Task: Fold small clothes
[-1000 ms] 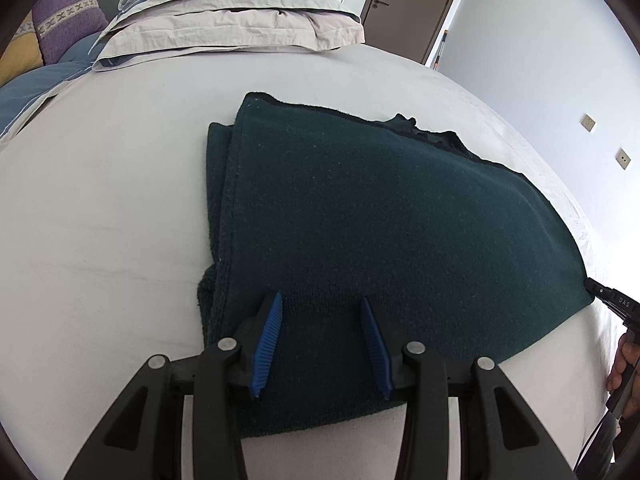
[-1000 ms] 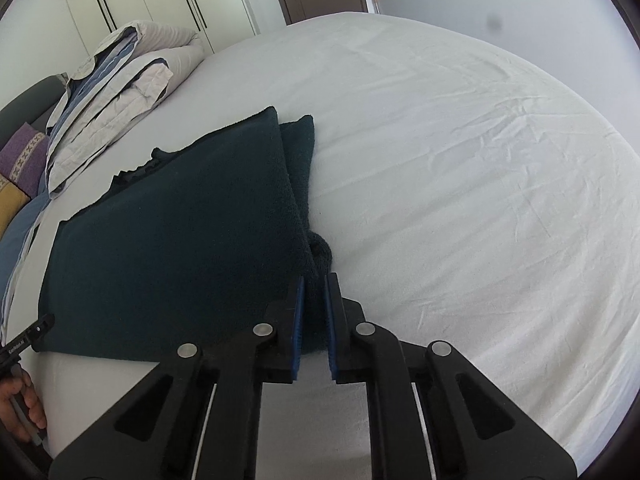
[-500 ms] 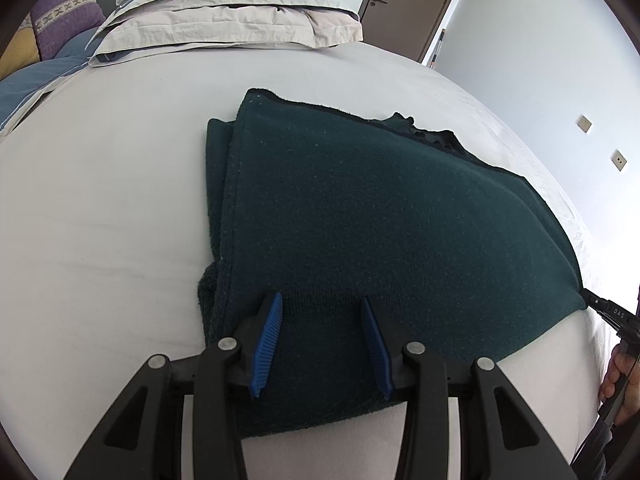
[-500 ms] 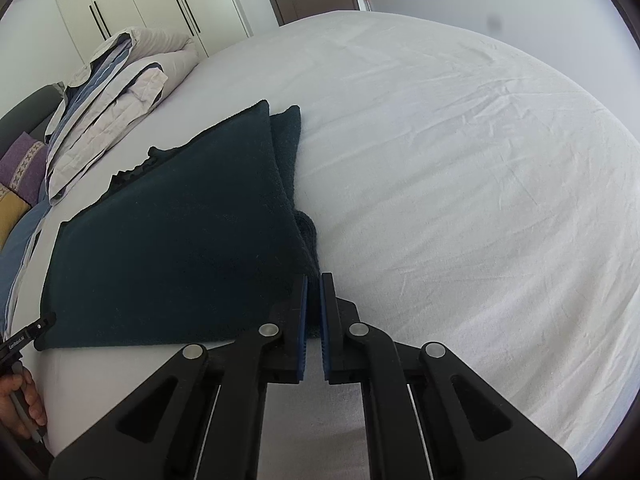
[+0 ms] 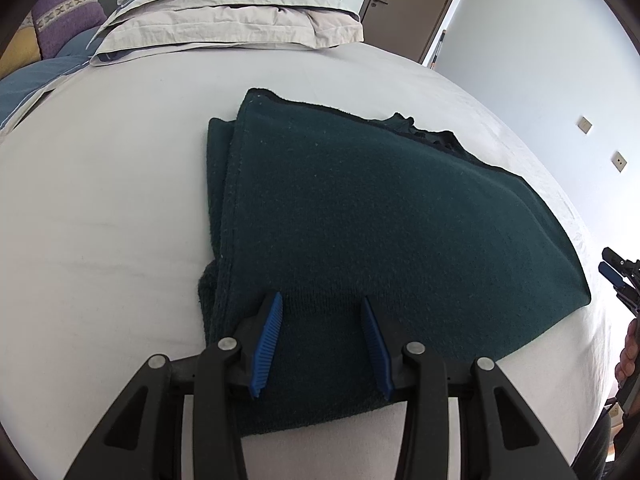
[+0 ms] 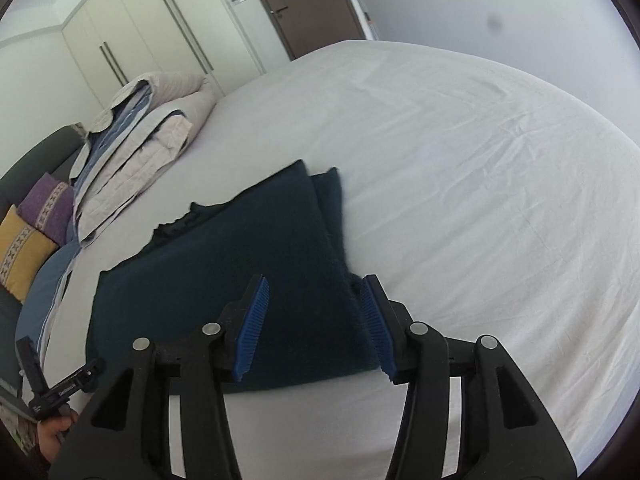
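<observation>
A dark green knitted garment lies folded flat on the white bed, with a second layer showing along its left edge. My left gripper hovers over the garment's near left corner, its blue pads apart and pinching nothing. In the right wrist view the same garment lies below my right gripper. Its jaws are opening and stand above the near right corner without pressing it. The right gripper's tip also shows at the left wrist view's right edge, just off the cloth.
A pile of folded grey and blue bedding sits at the bed's far left, with purple and yellow cushions beside it. White sheet stretches right of the garment. A wardrobe and a brown door stand beyond.
My right gripper has let go of the garment's right corner: its jaws went from shut to apart, and it lifted and tilted up. The left gripper has stayed still.
</observation>
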Tool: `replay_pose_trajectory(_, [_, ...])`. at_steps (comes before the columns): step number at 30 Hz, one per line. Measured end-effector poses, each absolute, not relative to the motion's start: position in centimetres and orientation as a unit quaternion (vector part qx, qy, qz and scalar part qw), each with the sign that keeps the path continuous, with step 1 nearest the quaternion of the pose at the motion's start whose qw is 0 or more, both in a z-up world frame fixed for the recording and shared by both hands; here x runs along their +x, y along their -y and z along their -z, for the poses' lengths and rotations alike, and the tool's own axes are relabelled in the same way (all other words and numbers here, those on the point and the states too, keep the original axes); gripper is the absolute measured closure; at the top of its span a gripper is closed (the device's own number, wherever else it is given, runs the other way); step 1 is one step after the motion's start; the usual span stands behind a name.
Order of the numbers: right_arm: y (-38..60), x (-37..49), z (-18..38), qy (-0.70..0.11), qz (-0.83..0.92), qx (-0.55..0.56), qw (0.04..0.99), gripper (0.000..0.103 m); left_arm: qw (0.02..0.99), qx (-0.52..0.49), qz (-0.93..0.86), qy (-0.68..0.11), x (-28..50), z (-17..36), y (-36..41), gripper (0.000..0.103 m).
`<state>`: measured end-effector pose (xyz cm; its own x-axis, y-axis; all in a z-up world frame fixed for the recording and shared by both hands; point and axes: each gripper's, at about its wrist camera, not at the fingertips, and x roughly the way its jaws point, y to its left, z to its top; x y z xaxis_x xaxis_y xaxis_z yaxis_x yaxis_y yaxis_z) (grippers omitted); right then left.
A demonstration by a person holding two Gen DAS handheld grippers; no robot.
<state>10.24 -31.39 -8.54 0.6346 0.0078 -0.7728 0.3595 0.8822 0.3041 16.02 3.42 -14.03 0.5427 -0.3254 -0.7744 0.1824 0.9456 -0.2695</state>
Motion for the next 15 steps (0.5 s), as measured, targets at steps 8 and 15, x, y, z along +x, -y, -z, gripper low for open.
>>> replay_pose_trajectory(8, [26.8,16.0,14.0,-0.5,0.053,0.186,0.844,0.056,0.869,-0.098,0.15,-0.46,15.9,14.2,-3.9,0.06])
replay_pose_trajectory(15, [28.8,20.0,16.4,-0.504,0.083,0.146,0.847,0.066,0.87,-0.09,0.143,-0.462,15.3,14.2,-3.5,0.061])
